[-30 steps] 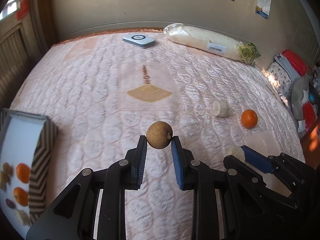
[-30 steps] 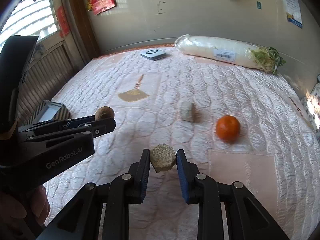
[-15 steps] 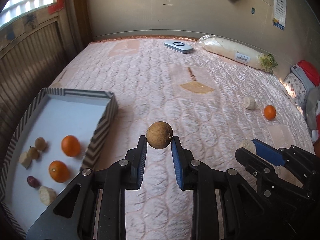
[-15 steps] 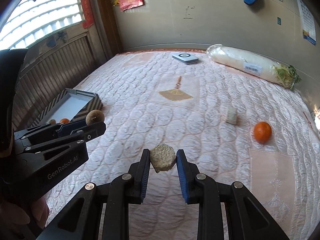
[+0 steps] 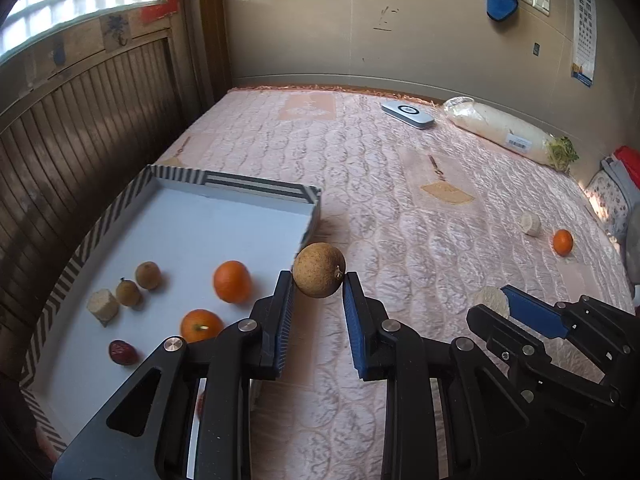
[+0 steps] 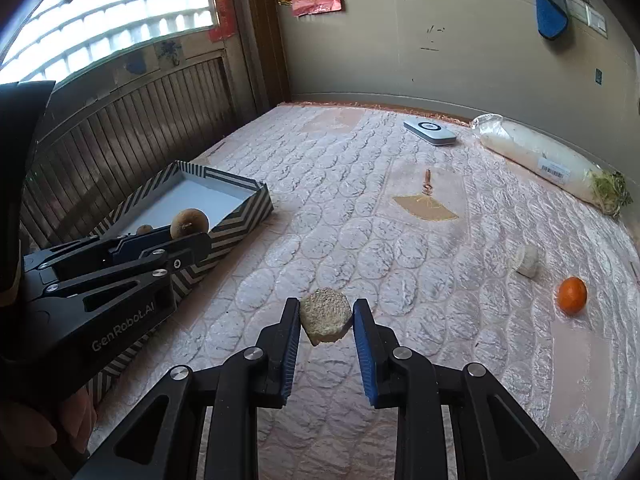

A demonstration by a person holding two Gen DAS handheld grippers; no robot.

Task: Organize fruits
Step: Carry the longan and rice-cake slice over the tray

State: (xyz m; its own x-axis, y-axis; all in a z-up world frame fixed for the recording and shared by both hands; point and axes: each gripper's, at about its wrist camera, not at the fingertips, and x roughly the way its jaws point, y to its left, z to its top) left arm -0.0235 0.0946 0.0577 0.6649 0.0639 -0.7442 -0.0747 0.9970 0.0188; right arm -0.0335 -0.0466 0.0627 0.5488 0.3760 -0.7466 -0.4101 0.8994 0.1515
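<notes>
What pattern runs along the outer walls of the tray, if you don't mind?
Black-and-white chevron stripes on the tray, clearest in the right wrist view.

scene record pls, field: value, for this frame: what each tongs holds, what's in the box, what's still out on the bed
left tongs: shut on round brown fruit, near the box's right edge
right tongs: shut on pale cut chunk, above the quilt
striped box: two oranges, two small brown fruits, one pale chunk, one dark red fruit
loose on quilt: one orange, one pale chunk
other items: wrapped white radish, flat white device
</notes>
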